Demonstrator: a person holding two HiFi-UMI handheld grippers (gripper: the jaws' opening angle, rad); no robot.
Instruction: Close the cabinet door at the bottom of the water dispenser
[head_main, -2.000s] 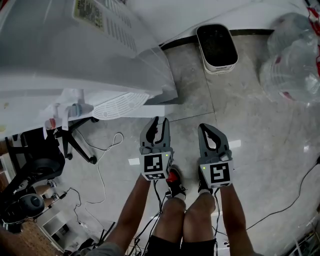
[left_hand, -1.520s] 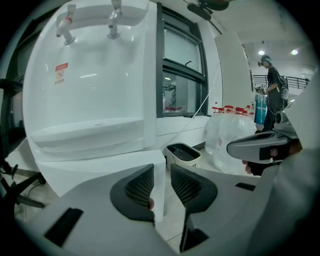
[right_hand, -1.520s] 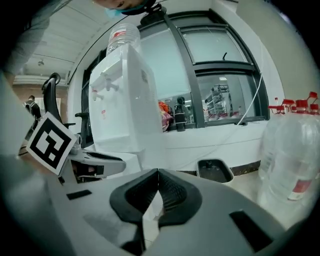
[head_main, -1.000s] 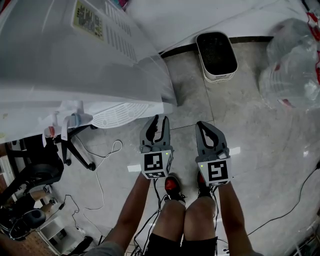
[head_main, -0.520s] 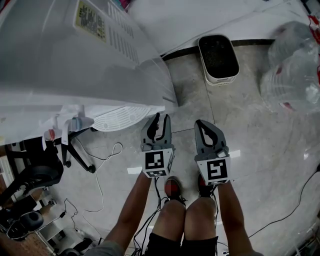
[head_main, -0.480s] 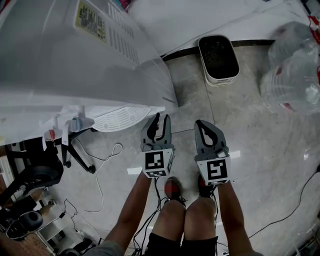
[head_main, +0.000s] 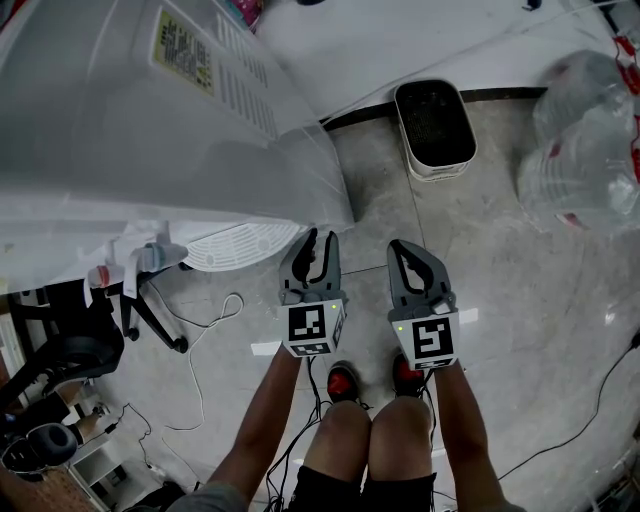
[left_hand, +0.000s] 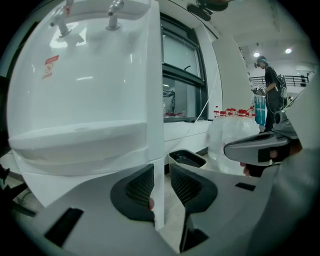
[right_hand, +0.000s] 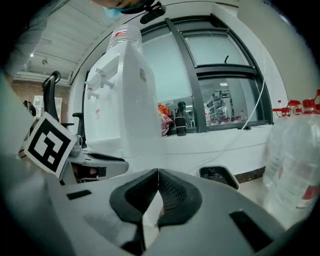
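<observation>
While its jaws stand only a little apart, the left gripper (left_hand: 161, 187) straddles a thin white upright edge (left_hand: 156, 185), judged to be the free edge of the cabinet door. That edge lies against the left pad, and a narrow slit of floor shows between it and the right pad, so it is bracketed rather than clamped. The right gripper (right_hand: 158, 172), just beside the left, has its jaws closed tip to tip on nothing.

Above the door edge rises the water dispenser (head_main: 150, 130), with its drip tray (head_main: 235, 245) jutting from the front. In the head view the dispenser's body hides the door itself, and the left jaws sit at its lower right front corner. How far the door stands ajar cannot be told. Farther off on the floor are a small bin (head_main: 435, 110), large water bottles (head_main: 585, 130) and a loose cable (head_main: 205, 330).

Hazards, as judged:
- The loosely held edge may slide out of the jaws during the push, leaving the door short of its frame.
- A jaw left round the edge may be pinched between door and frame.
- A push off the hinge line may shove the dispenser rather than swing the door.
</observation>
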